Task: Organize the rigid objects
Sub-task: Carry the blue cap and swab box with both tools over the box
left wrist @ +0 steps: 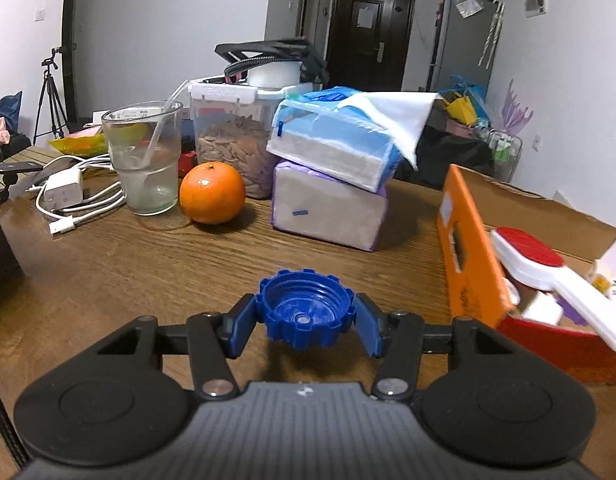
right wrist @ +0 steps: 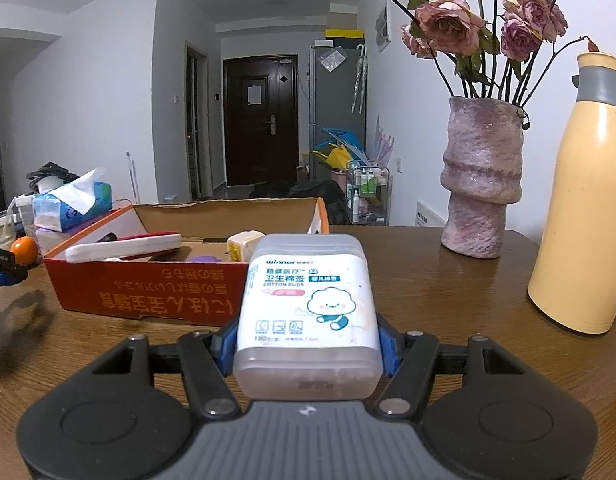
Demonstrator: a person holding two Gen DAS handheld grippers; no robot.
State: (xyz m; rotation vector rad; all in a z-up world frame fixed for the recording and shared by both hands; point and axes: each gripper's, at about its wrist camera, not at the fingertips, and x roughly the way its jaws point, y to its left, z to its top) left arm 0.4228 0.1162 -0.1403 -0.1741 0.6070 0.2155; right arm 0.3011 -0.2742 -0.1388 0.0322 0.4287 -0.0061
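My left gripper (left wrist: 306, 320) is shut on a blue ridged bottle cap (left wrist: 306, 308), open side up, held just above the wooden table (left wrist: 148, 264). To its right stands an orange cardboard box (left wrist: 467, 248) holding a white and red handled tool (left wrist: 547, 268). My right gripper (right wrist: 306, 344) is shut on a clear cotton buds box (right wrist: 308, 304) with a white label, held over the table in front of the same cardboard box (right wrist: 148, 292). The tool (right wrist: 124, 246) and small items lie inside. The left gripper's tip (right wrist: 4, 268) shows at the far left edge.
An orange (left wrist: 212, 194), a glass with a straw (left wrist: 146, 156), a snack jar (left wrist: 228, 136), stacked tissue packs (left wrist: 331, 176) and a charger with cables (left wrist: 64, 192) crowd the back of the table. A pink vase with dried roses (right wrist: 481, 180) and a yellow flask (right wrist: 579, 200) stand at the right.
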